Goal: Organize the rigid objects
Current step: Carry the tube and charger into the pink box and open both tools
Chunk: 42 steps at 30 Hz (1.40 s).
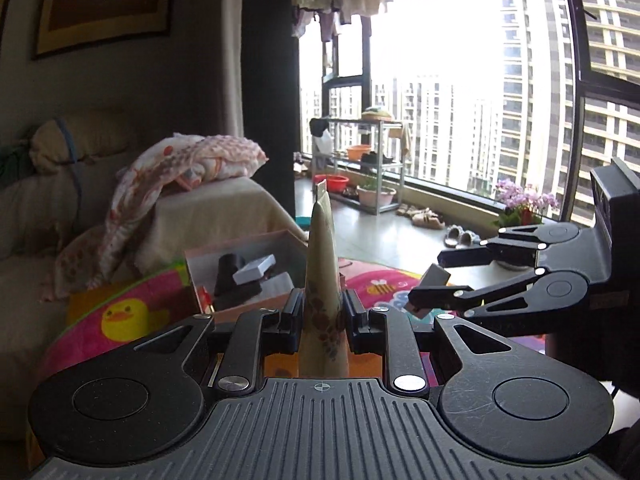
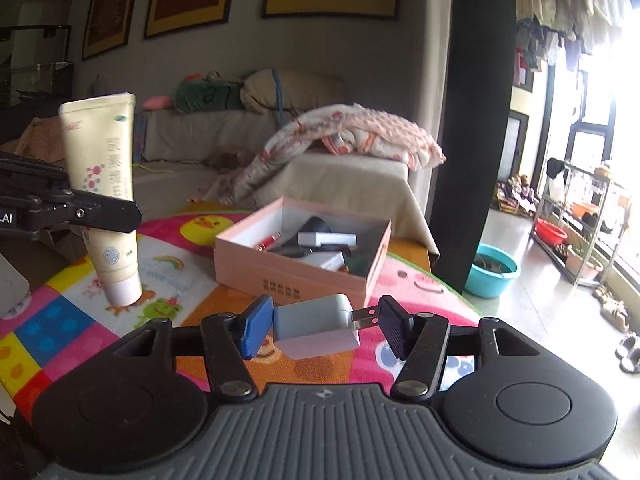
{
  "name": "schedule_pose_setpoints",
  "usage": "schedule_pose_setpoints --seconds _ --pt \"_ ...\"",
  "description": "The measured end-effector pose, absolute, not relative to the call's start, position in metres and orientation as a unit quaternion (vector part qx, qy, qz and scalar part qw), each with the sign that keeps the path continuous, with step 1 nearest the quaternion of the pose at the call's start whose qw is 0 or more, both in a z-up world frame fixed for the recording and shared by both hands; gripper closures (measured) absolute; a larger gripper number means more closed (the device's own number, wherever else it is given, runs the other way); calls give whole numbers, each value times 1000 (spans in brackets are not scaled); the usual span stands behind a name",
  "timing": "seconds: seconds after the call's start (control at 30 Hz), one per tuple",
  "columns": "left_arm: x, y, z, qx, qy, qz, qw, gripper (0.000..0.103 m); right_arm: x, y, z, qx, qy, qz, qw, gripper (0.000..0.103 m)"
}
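Your left tongs are clamped on a cream tube, which stands upright between the pads with its crimped end up and its white cap down, lifted clear of the table. From the right wrist view the same tube hangs just above the colourful mat.

Your right tongs grip a white charger: one pad presses its flat end, the other meets its two metal prongs, so it lies crosswise between them. From the left wrist view the right tongs sit to the right of the left tongs and a little ahead.

Ahead of both tongs an open pink box rests on the mat, with small dark and white things inside. Beyond the box is a sofa with a crumpled blanket.
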<state>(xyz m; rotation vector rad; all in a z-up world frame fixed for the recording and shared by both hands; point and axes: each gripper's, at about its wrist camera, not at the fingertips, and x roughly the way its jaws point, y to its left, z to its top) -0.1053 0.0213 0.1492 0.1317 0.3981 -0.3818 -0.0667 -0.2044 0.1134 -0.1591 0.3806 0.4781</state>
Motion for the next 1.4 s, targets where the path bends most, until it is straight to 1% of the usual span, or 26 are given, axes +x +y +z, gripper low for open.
schedule_pose_setpoints --seconds 0.17,0.27,0.4,0.53,0.63,0.67,0.7,0.8,0.93,1.13,1.23,1.4 --pt "-84 30 168 73 191 -184 961 79 -60 -198 136 -81 175 244 950 45" --pt "-40 39 172 45 200 -189 960 79 -36 -187 147 -84 171 245 951 45" --pt "37 44 156 14 225 -177 958 79 18 -163 149 -86 178 223 955 45" --pt "116 54 129 -40 297 -184 936 79 80 -136 134 -95 210 203 952 45" --pt "161 57 106 -34 335 -170 926 79 123 -118 112 -101 247 202 942 46" --pt "174 58 98 -24 346 -166 923 79 135 -114 103 -106 257 200 940 65" --pt "184 58 92 -19 356 -164 920 79 147 -109 95 -112 273 202 934 76" --pt "211 61 73 -19 373 -160 914 78 177 -101 72 -106 311 201 923 76" --pt "231 68 58 -38 375 -161 912 76 195 -96 51 -118 331 191 916 76" --pt "249 66 45 -36 376 -159 912 75 195 -104 49 -104 334 198 916 76" --pt "244 67 51 -23 385 -172 906 76 191 -112 56 -89 334 199 917 72" --pt "206 63 92 46 414 -207 886 76 170 -134 70 -68 319 203 923 62"
